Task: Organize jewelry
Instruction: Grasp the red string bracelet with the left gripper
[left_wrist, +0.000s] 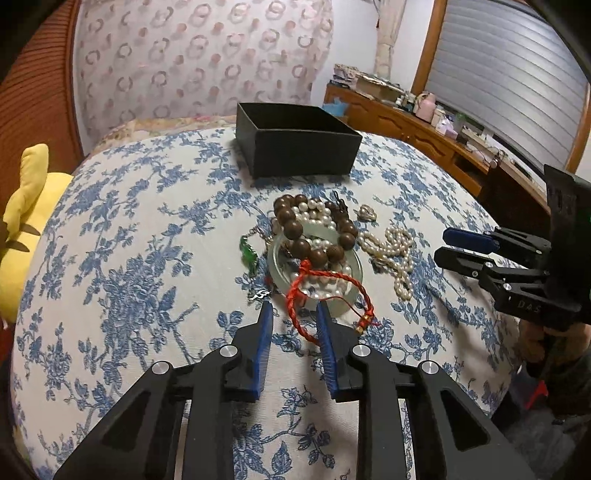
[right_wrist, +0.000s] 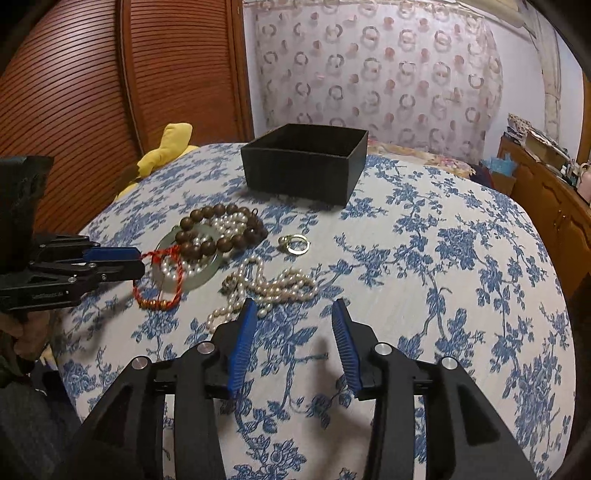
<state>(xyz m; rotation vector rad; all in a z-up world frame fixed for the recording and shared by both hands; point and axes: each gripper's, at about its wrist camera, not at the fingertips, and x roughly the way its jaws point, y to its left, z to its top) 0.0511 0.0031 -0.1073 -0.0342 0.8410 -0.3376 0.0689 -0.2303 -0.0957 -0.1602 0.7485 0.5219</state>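
Both pairs of blue-padded jaws stand apart with nothing pinched: the left gripper (left_wrist: 294, 310) hovers with a narrow gap over the near loop of a red cord bracelet (left_wrist: 325, 295), and the right gripper (right_wrist: 293, 308) gapes wider just short of a pearl strand (right_wrist: 273, 286). Both pieces lie in a jewelry heap with brown beads (left_wrist: 314, 229) and a pale bangle (left_wrist: 354, 291) on a blue-flowered cloth (left_wrist: 129, 258). Behind the heap sits an open black box (left_wrist: 295, 142).
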